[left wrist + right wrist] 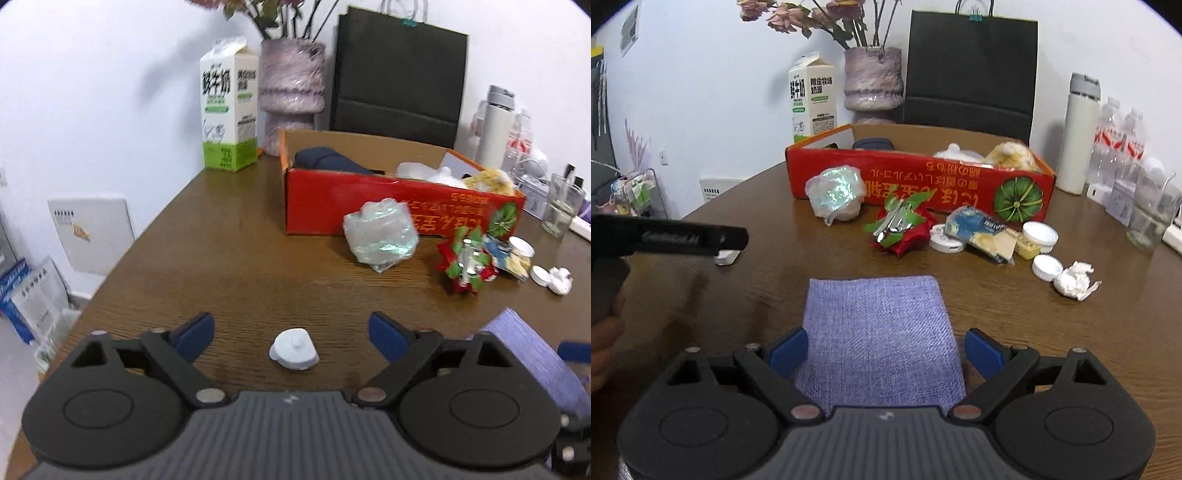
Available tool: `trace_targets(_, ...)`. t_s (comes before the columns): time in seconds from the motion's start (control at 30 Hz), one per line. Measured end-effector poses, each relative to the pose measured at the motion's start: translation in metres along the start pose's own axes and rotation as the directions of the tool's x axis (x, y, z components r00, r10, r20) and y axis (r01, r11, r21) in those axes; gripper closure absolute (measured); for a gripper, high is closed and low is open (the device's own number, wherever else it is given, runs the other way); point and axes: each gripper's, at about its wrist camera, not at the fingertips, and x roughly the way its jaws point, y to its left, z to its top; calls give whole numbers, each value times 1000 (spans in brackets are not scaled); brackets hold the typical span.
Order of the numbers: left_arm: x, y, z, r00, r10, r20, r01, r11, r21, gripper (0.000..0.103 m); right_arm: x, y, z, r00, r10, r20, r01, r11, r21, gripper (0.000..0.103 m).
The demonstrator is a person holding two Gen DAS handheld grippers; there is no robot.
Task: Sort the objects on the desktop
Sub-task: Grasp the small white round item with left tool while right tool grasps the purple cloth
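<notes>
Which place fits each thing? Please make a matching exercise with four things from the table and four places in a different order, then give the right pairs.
Things:
1. small white piece
2. purple cloth
3. plush toy
4. milk carton

Places:
A. inside the red box
B. between the open fingers of the right gripper
C. standing at the back, next to the vase
D. on the table between the open fingers of the left gripper

Pairs: 1-D, 2-B, 3-A, 4-C
</notes>
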Motion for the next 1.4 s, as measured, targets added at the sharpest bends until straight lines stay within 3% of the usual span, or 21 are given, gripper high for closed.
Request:
trace_targets(0.1, 9, 3, -2, 999, 7, -48, -8, 1000, -21, 31, 5, 1, -1, 1000, 7, -12, -7, 1000, -5, 16)
trace_targets(0.17, 6, 4, -2, 1000, -9, -23, 8, 1000, -28, 37, 6, 3, -1, 1000, 17, -5, -17, 1000, -17, 17)
trace_targets(0.2, 7, 4, -3, 999, -30, -29, 29, 999, -27, 51, 7, 4, -1, 1000, 20, 2, -20, 1000, -20, 19)
trace_targets(0.23, 7, 2, -3, 999, -30, -33, 30, 999, -17, 54, 7, 5, -1, 1000, 22, 9, -22, 999, -23, 21)
trace_targets(0.3, 6, -3, -5, 999, -23, -29, 23, 1000, 11, 74, 8, 5, 0, 999, 34, 25, -33, 999, -26, 41)
trace_targets(0.4, 1, -10, -8, 999, -39, -24, 40, 998, 45, 77, 8, 8, 2, 998, 41, 41, -40, 999, -33, 68)
trace_targets(0.5, -3, -16, -11, 1000, -17, -18, 19, 998, 67, 77, 7, 13, 2, 998, 30, 49, -28, 999, -47, 85)
trace_targets(0.6, -12, -21, -17, 1000, 13, -6, -13, 998, 59, 77, 5, 13, 1, 998, -3, 58, 5, 999, -34, 93)
trace_targets(0.8, -42, -18, -28, 999, 38, -15, -38, 999, -5, 77, -12, -1, -6, 992, -80, 96, 78, 997, 20, 96)
trace_targets(1.0, -69, -28, -23, 998, 55, 23, -56, 998, 22, 77, -46, -7, -11, 965, -129, 228, 128, 992, 20, 96)
trace_targets(1.1, -73, -33, -19, 998, 64, 22, -64, 998, 16, 77, -56, -13, -11, 960, -121, 253, 114, 992, 46, 96)
trace_targets(1.4, -63, -36, 2, 998, -55, 9, 55, 998, -27, 77, -63, -28, -7, 953, -138, 270, 116, 989, 94, 96)
